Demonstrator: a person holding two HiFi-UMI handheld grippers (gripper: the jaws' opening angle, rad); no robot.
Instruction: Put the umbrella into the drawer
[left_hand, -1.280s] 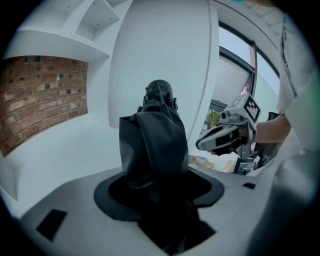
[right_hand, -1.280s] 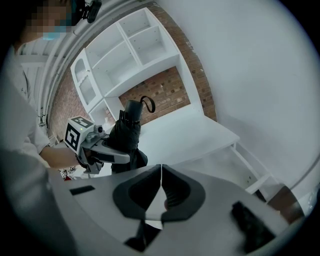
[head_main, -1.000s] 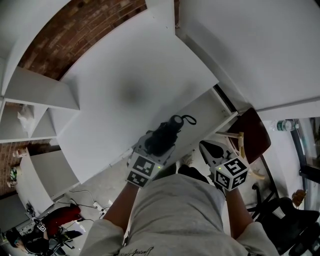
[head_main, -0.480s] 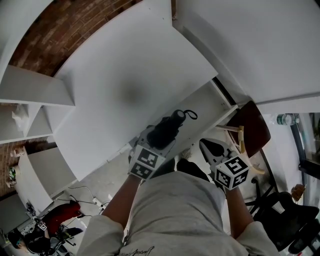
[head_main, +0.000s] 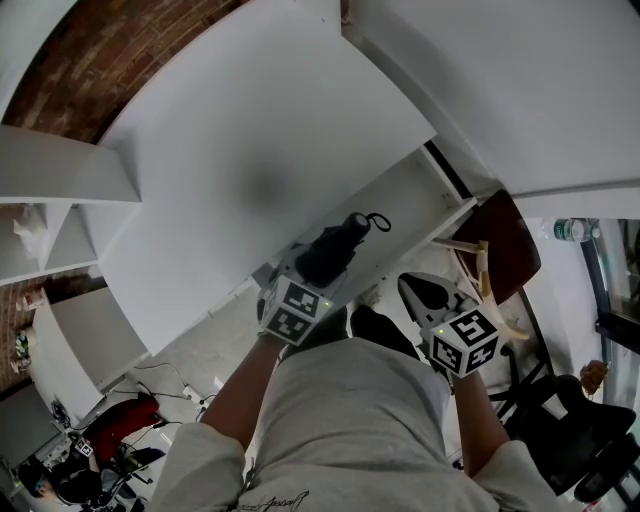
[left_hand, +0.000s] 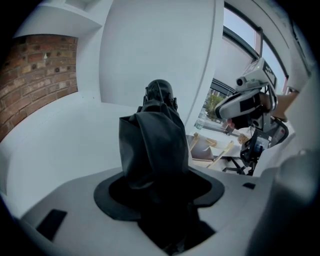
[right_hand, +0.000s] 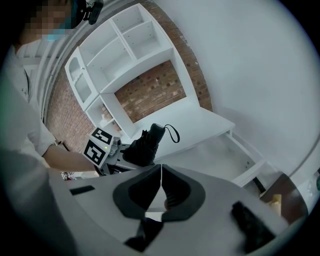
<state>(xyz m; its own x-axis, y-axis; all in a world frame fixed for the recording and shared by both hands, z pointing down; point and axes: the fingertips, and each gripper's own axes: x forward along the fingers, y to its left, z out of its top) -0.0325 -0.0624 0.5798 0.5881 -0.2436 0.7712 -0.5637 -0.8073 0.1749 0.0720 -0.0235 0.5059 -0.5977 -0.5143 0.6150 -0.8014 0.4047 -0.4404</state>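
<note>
- So far, the folded black fabric umbrella (head_main: 337, 250) is off every surface. Its bundled canopy is clamped between the jaws of the left gripper (head_main: 318, 272), and its stubby handle and cord loop stick out beyond the tips.
- Those jaws stand wide but press on the cloth, so picking it up looks done to me.
- Just ahead of that gripper and below it lies the shallow white open drawer (head_main: 415, 200), pulled out from under the broad white desk top (head_main: 250, 140). I see nothing lying in it.
- From the head view, the umbrella hangs over the drawer's end nearest the left gripper. I can't tell how high above the drawer floor it is, and I'd judge it not yet inside.
- Out by the drawer's far front corner, the right gripper (head_main: 418, 297) has its jaws closed on nothing and touches neither drawer nor umbrella.
- What's left, I reckon, is lowering the umbrella flat into the drawer and letting go.
</note>
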